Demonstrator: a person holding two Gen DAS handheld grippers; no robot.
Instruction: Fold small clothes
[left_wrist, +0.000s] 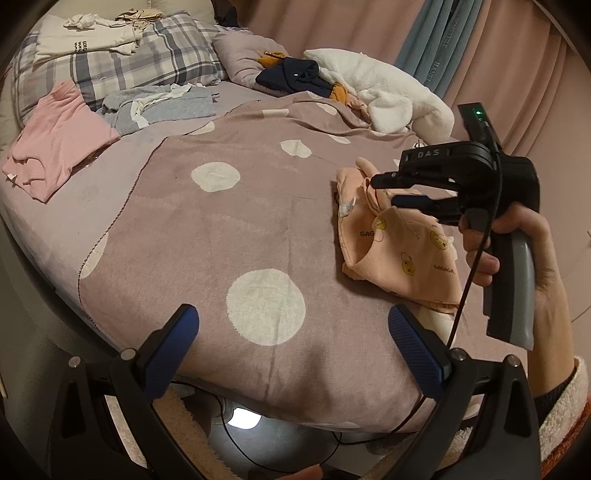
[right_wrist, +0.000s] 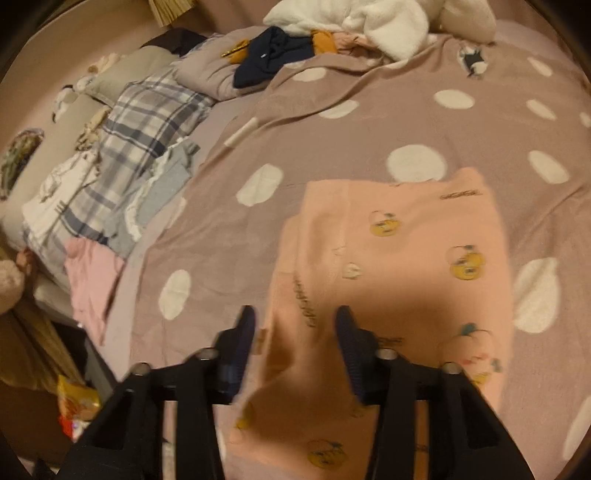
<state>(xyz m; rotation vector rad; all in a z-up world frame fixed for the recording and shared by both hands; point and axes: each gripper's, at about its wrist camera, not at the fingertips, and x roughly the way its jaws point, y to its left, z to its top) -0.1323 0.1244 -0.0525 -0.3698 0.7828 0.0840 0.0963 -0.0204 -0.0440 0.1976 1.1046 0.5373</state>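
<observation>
While the peach printed garment lies partly folded on the spotted blanket that covers the bed, we judge ourselves to be in the middle of folding it rather than finished. The right claw hovers over the garment's far edge with its fingers a narrow way apart and, as far as we can tell, no cloth between them; in its own view the picture is blurred, so whether the pads touch the fabric we cannot say. The left claw stands wide and holds nothing, near the bed's edge and well apart from the garment, on the side toward the pink top. That pink top and a grey piece lie beyond the blanket's stitched border; a heap of white fleece and dark clothes sits beyond the garment. The next move, we think, calls for the right claw to pinch a loose edge, and for the left to come across and pin or lift the opposite side so the fold falls square.
</observation>
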